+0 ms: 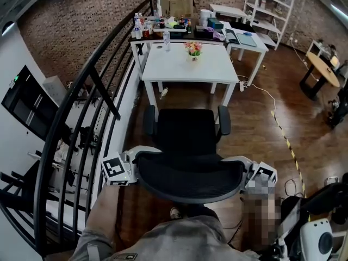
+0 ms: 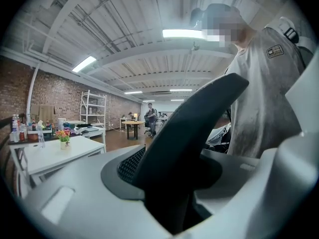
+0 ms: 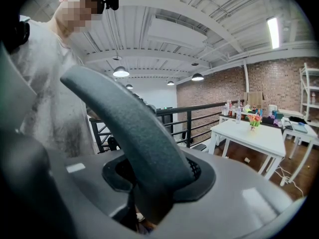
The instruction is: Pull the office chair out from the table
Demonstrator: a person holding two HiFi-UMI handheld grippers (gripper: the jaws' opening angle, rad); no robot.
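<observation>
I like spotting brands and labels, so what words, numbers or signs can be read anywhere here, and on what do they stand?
No text can be read in any view.
Cardboard box: no legible print.
Bottles: labels too small to read.
Marker cubes: black-and-white patterns, no words.
Shirt patch: too small to read.
Office chair: no label visible.

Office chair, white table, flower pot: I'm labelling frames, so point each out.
office chair (image 1: 187, 173), head view, black backrest mesh.
white table (image 1: 174, 69), head view, bare tabletop.
flower pot (image 1: 193, 49), head view, its blossoms.
</observation>
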